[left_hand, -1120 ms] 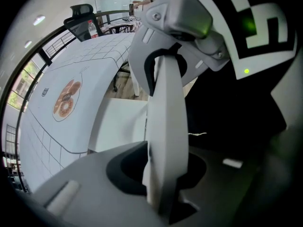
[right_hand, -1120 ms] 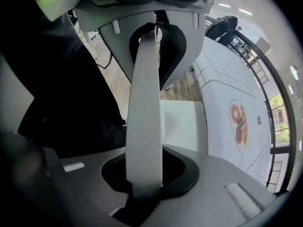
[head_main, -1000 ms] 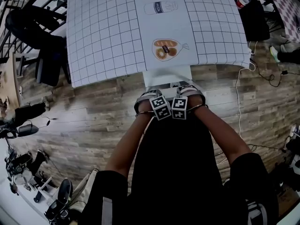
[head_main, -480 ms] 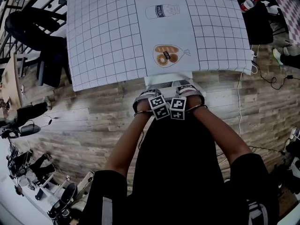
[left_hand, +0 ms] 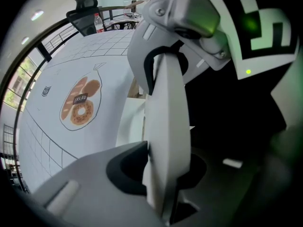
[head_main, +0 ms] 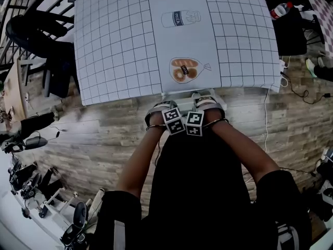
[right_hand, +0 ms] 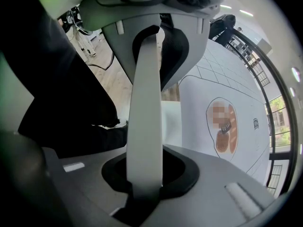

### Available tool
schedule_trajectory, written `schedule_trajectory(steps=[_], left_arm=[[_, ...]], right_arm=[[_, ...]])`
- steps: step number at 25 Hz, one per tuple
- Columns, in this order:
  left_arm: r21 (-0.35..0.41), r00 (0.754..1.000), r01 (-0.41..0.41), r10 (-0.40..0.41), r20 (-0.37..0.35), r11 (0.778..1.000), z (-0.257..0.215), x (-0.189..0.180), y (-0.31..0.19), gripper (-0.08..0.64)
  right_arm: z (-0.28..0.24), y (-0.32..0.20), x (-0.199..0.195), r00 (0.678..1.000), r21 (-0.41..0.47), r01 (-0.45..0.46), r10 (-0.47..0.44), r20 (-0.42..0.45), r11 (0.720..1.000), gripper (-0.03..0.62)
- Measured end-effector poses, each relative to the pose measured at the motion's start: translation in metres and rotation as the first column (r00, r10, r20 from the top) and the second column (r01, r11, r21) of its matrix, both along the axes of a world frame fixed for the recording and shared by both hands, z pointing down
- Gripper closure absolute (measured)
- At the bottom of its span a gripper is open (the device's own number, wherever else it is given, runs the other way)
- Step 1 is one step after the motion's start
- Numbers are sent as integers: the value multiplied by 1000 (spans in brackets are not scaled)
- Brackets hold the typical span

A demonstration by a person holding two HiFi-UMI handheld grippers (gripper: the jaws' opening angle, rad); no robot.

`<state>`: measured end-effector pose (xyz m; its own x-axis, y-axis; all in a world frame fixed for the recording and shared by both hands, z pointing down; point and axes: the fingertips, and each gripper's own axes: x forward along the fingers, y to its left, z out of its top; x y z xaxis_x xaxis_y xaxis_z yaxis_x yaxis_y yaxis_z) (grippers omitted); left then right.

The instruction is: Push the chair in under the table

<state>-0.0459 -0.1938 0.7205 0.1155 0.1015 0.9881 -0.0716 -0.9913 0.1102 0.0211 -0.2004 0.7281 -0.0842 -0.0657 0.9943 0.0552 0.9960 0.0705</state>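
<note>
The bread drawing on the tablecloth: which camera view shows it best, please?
The left gripper view: the bread drawing is large, whole and sharp. The head view shows it whole but small; the right gripper view shows it partly blurred.

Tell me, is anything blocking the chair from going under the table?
Nothing visible is. The left gripper and right gripper clamp the white chair by its back, right at the gridded tablecloth edge. What's beneath the cloth is hidden.

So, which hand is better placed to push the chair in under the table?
Neither alone: left gripper and right gripper both clamp the chair back, side by side, facing the table.
</note>
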Motion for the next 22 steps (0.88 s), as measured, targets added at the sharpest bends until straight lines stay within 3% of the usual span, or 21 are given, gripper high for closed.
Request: schedule_trajectory(steps=[22], left_arm=[[2,1000,27,-27,-9,1000,1,-1,-41,460]], right_arm=[[2,-41,-1,1000,4,-4,4,-1,1000,514]])
